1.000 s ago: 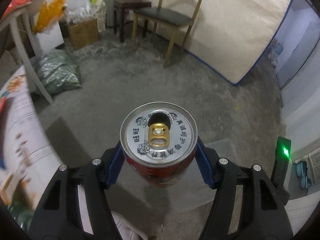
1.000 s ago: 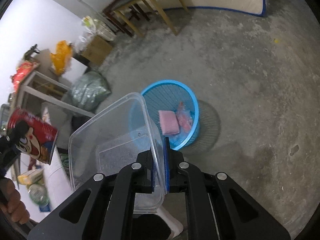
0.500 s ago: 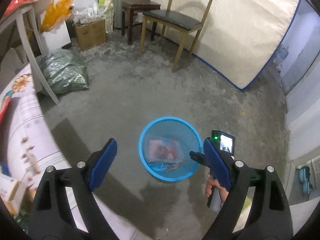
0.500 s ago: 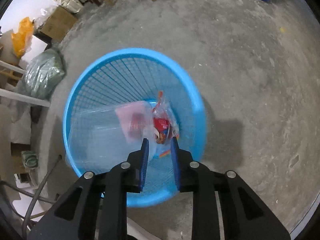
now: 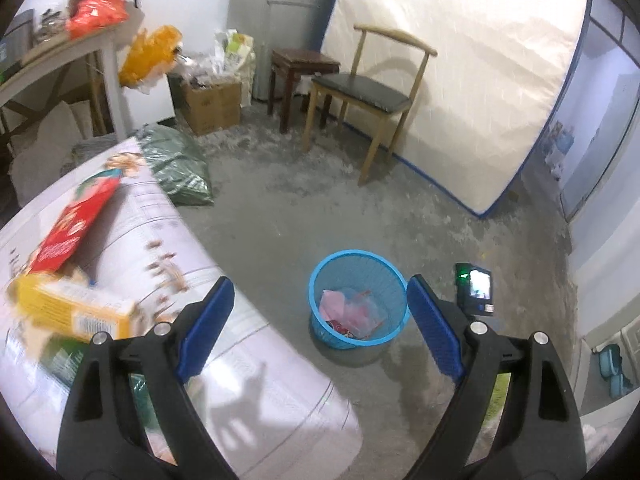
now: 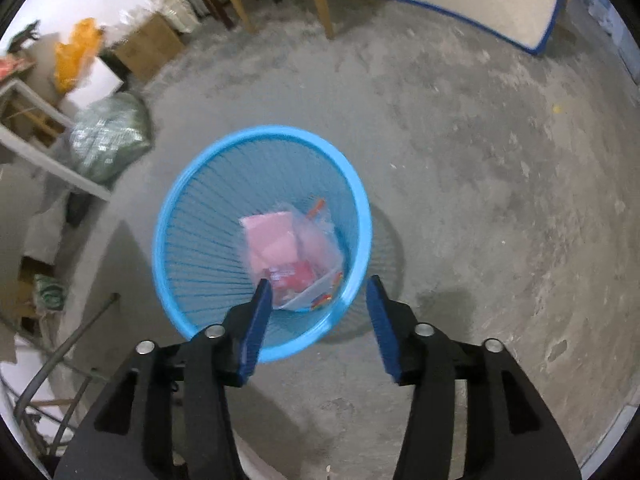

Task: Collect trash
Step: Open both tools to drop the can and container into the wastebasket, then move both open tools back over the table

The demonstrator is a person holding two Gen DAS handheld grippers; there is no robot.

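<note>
Trash (image 6: 294, 254) lies in the bottom of a blue mesh basket (image 6: 362, 216) standing upright on the concrete floor (image 6: 480, 184), mouth up. The right wrist view looks almost straight down into the basket and resolves the contents: a pink flat piece (image 6: 272, 234) uppermost toward 11 o'clock, crumpled clear plastic (image 6: 320, 248) over it, and a red item (image 6: 298, 274) toward 6 o'clock; the long axis of the heap runs from 11 to 5 o'clock. The left wrist view shows the same basket (image 5: 316, 280) from farther off and obliquely, its contents (image 5: 348, 310) reduced to a pink and clear mass, but adds what the other view lacks: a table (image 5: 248, 344) with a printed pale cover at 8 o'clock carrying a yellow box (image 5: 76, 308) and a red box (image 5: 72, 228), both blurred; a wooden chair (image 5: 360, 92) and dark stool (image 5: 302, 64) at 12 o'clock; a mattress (image 5: 460, 60) leaning on the wall at 1 o'clock; and the back of the right device with a lit screen (image 5: 478, 284) at 3 o'clock.

The right claw (image 6: 318, 310) hangs above the near rim of the basket, its blue fingers (image 6: 256, 320) spread wide with nothing between them. The left claw (image 5: 316, 328) is likewise spread wide and holds nothing, framing the basket between its fingers (image 5: 208, 320). A green sack (image 6: 108, 136) lies on the floor at 10 o'clock of the basket.
</note>
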